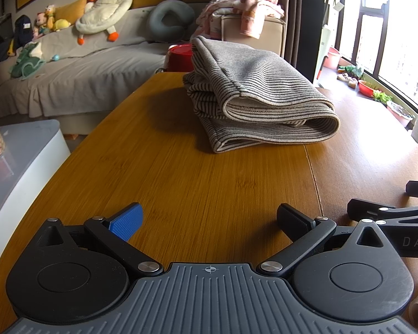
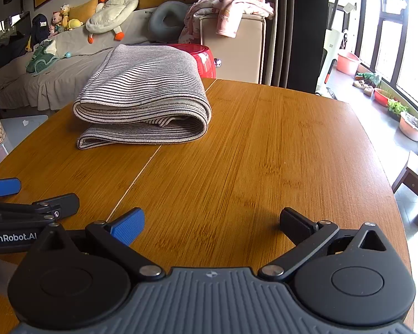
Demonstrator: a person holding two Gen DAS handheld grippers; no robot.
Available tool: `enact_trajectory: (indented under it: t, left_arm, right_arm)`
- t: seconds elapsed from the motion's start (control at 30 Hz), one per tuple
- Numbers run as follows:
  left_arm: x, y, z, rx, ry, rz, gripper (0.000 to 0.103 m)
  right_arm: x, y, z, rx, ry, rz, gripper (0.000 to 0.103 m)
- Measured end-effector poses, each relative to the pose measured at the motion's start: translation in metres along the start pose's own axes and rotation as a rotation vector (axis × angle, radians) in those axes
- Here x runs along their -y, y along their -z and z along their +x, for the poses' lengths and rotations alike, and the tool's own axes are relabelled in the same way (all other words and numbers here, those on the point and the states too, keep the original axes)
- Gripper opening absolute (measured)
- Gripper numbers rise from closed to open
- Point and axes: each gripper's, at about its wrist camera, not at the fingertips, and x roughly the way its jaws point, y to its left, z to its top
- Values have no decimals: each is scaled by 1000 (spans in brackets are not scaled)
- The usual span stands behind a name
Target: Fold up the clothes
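Left gripper (image 1: 209, 217): spread wide, nothing between the blue pad (image 1: 126, 221) and the black pad (image 1: 294, 221). Held low over the near edge of the wooden table (image 1: 181, 183), well apart from the cloth.

Striped garment (image 1: 253, 97): lying on the table at about 12 o'clock from the left gripper, at about 11 o'clock from the right. Folded into a thick bundle of several layers, rolled fold facing the cameras, top layer smooth. Sitting just left of the table's seam (image 2: 142, 167) in the right wrist view. Touched by neither tool.

Right gripper (image 2: 211, 220): likewise spread, pinching nothing, over bare wood near the front edge. Left gripper's fingers visible at its 9 o'clock, close beside.

Beyond the table: red stool (image 2: 200, 55) behind the bundle, pink clothing (image 2: 231, 8) heaped on a beige box at 12 o'clock, sofa with stuffed duck (image 1: 106, 2) at 10 o'clock.

Judged step: fold on this garment apparently complete, both tools clear. Next move, if any: either a final tidy of the bundle's loose lower edge, or fetching another item; no unfolded item on the table.
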Motion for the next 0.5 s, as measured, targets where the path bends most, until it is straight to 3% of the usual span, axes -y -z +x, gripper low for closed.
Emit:
enact_trajectory:
  t: [0.37,0.5]
  left_arm:
    - [-1,0,1,0,4,-3,103]
    - [-6,0,-2,11,38,-20,103]
  right_arm:
    - [0,4,-3,6,46,37,103]
    - [-1,11,-8,21,70,53,103]
